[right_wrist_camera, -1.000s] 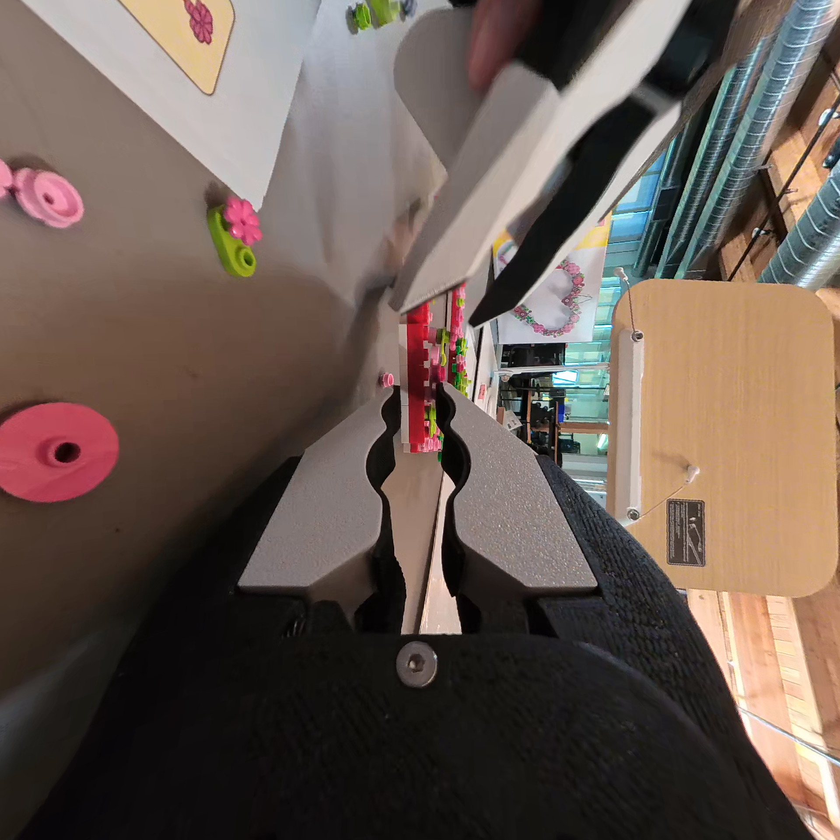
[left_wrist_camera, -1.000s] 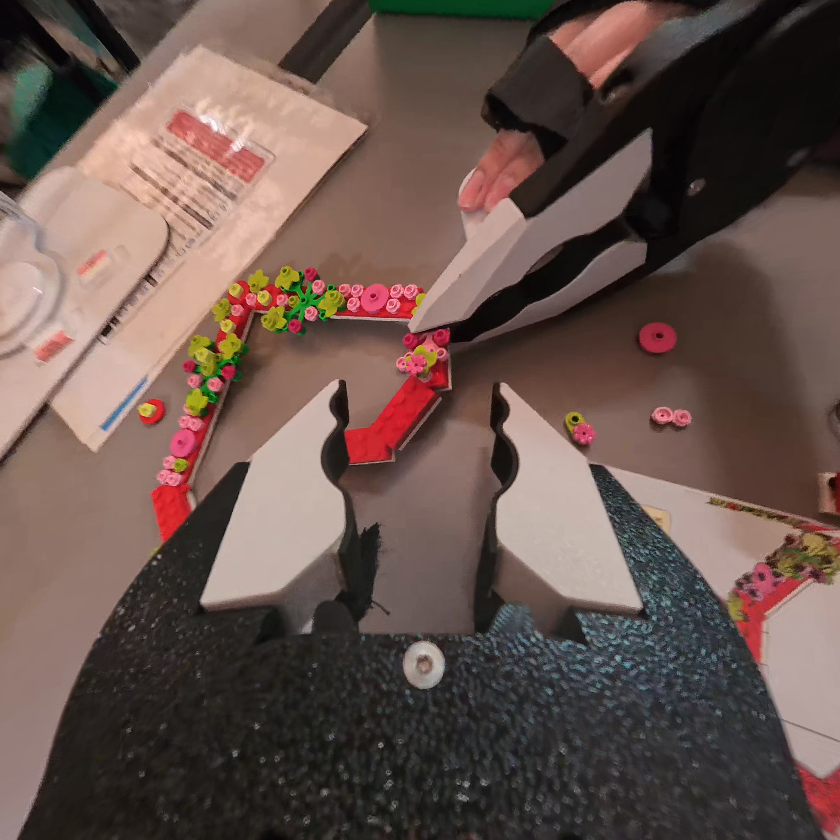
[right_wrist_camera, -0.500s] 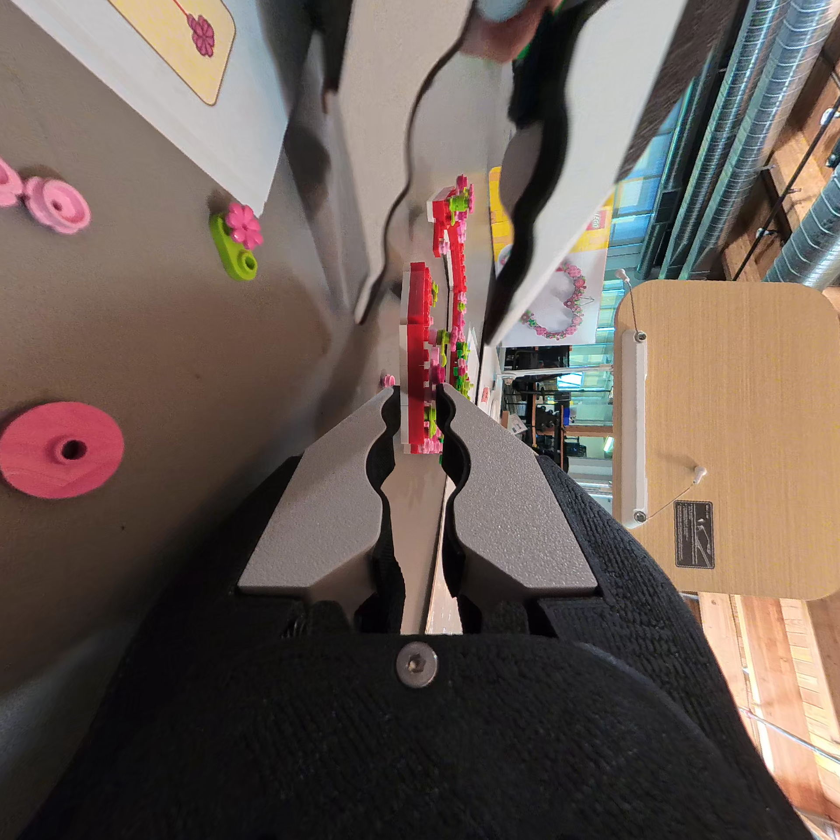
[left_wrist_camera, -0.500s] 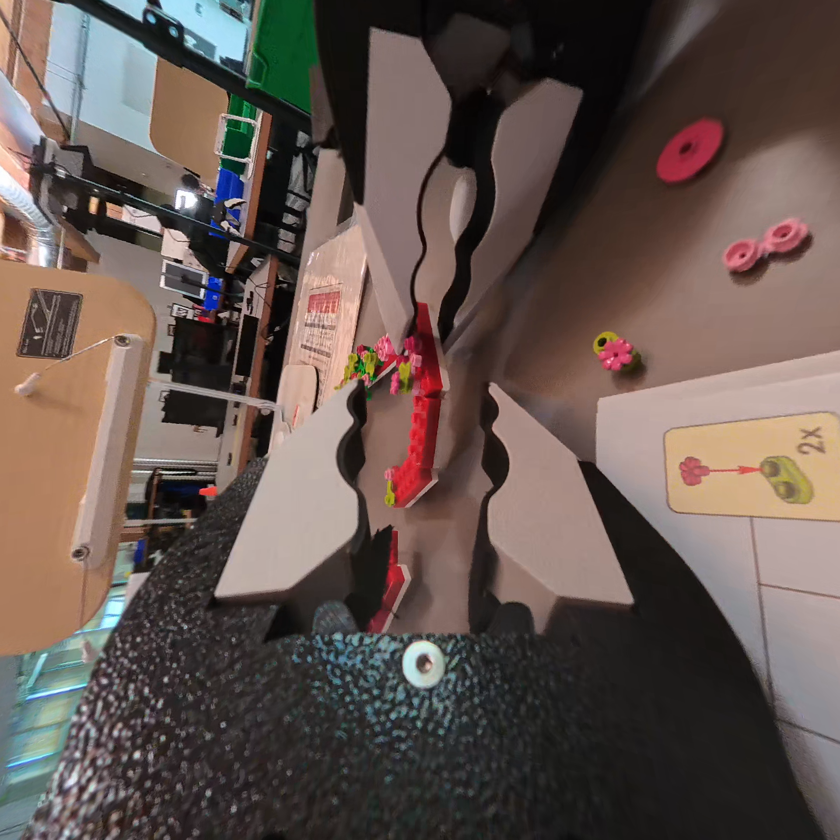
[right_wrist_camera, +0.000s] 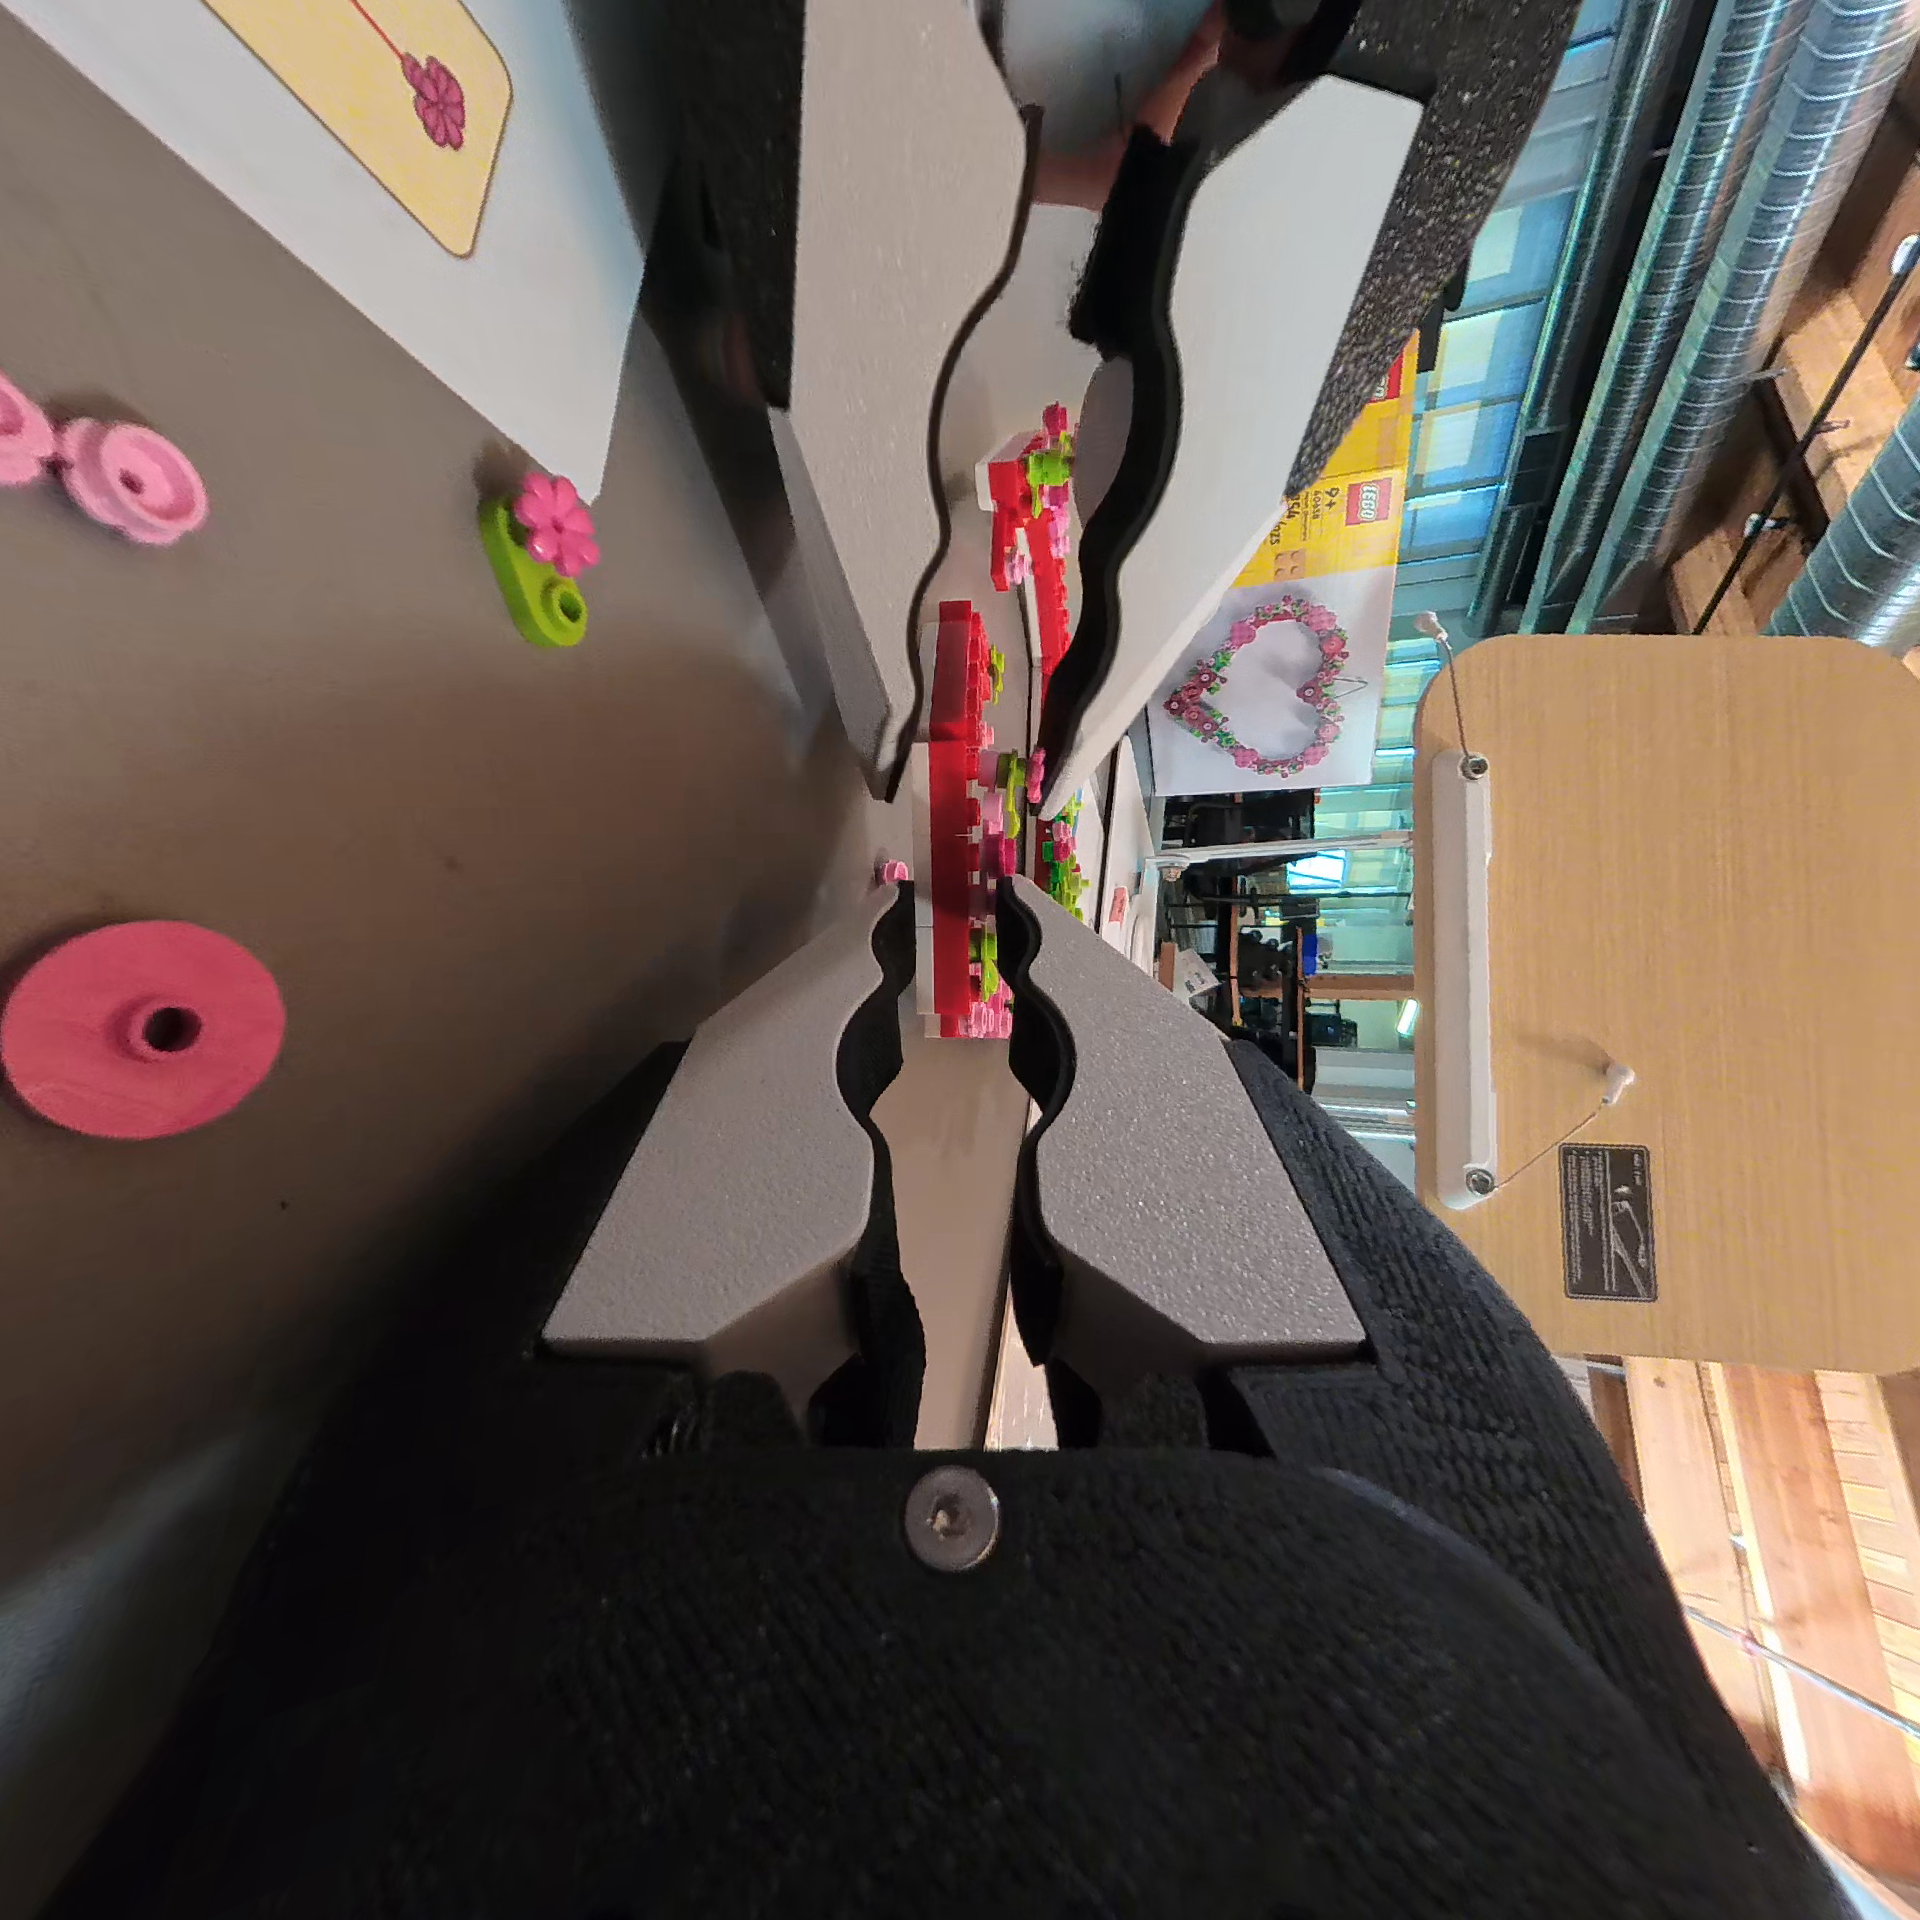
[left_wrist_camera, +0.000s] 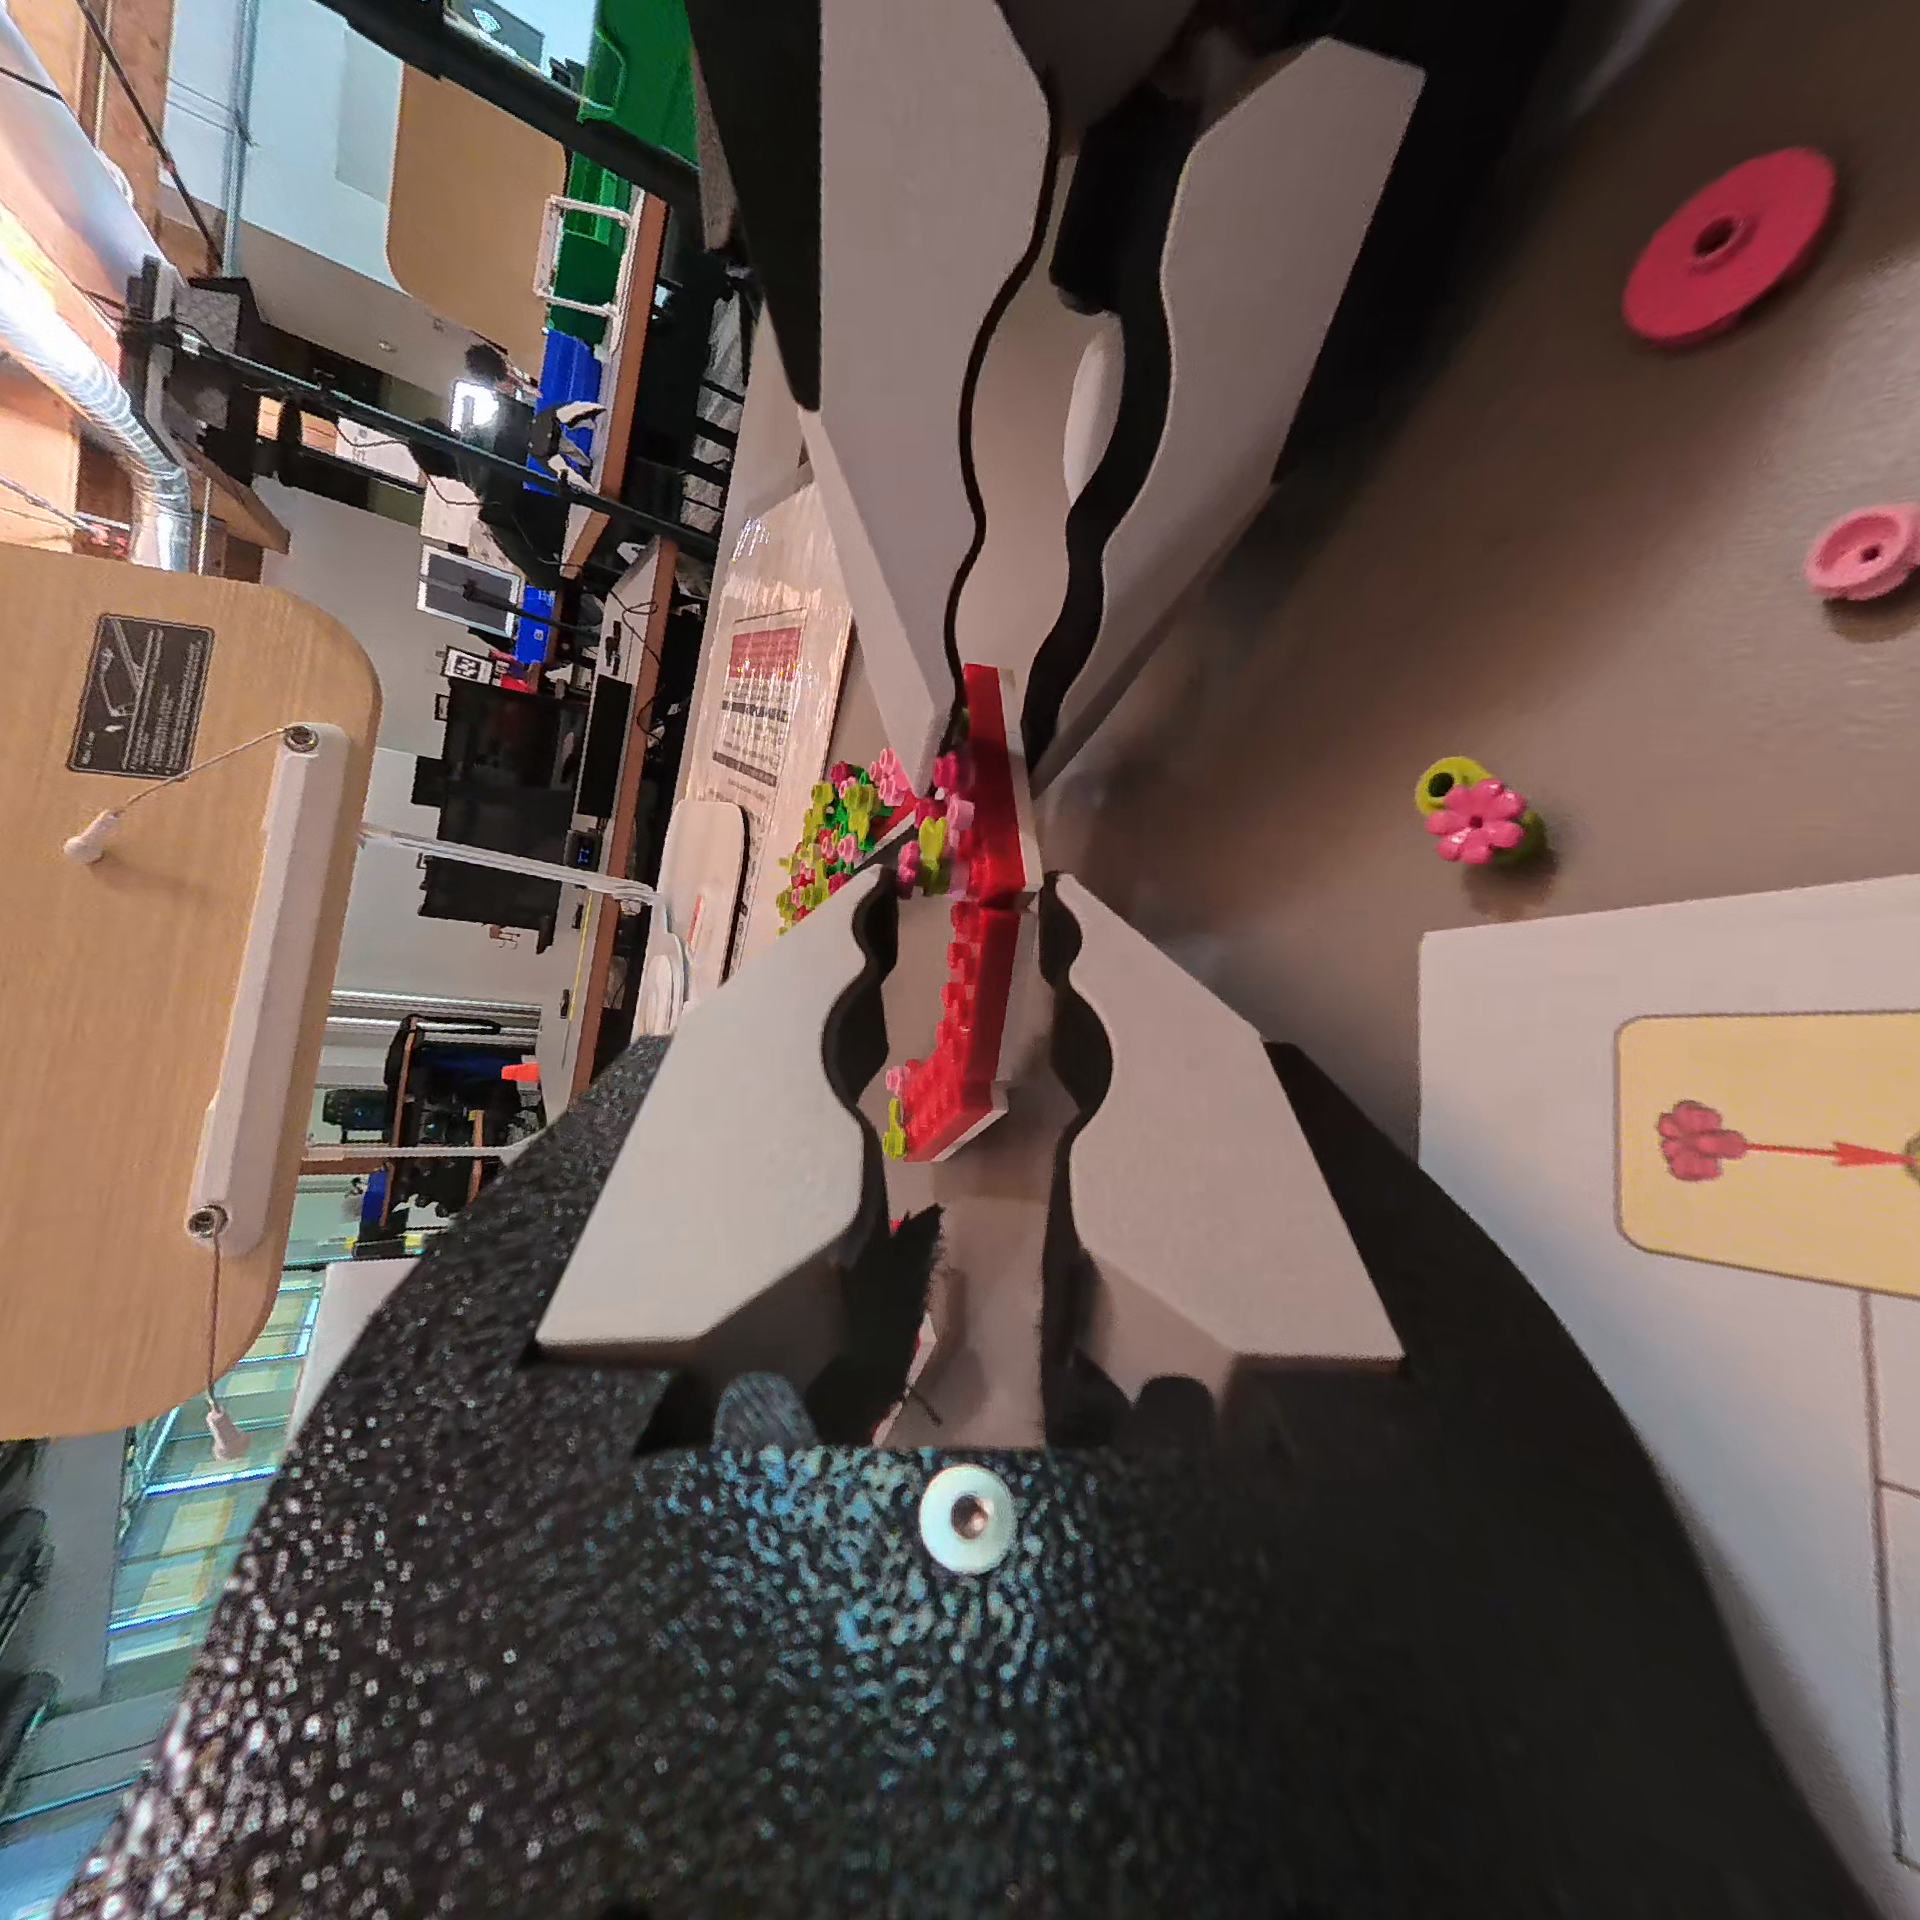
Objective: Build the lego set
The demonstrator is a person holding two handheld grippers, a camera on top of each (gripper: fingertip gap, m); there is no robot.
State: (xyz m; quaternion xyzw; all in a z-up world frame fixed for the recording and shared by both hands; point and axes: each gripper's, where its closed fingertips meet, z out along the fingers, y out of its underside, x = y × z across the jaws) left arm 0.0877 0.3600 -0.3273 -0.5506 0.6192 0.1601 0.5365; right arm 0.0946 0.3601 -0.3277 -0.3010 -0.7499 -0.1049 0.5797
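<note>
A red lego heart frame [left_wrist_camera: 977, 997] with pink and lime flowers stands on edge above the grey table [left_wrist_camera: 1455, 520]. My left gripper [left_wrist_camera: 966, 888] is shut on its bare red end. My right gripper [left_wrist_camera: 982, 743] faces it from the far side and is shut on the flowered part just beyond. In the right wrist view the right gripper [right_wrist_camera: 951, 888] clamps the frame [right_wrist_camera: 956, 675], and the left gripper [right_wrist_camera: 966, 784] pinches it right behind. The rest of the frame is hidden behind the fingers.
Loose on the table are a dark pink disc [left_wrist_camera: 1725, 260], light pink round pieces [left_wrist_camera: 1865, 556] and a lime plate with a pink flower [left_wrist_camera: 1475, 816]. The instruction booklet [left_wrist_camera: 1714, 1143] lies beside my left gripper. The lego box [right_wrist_camera: 1320, 582] stands behind. Only a small space, under 4 cm, lies between the two pairs of fingers.
The frame went from lying flat to standing on edge in the right gripper. My left gripper turned on its side, moved in and closed on the frame's bare end.
</note>
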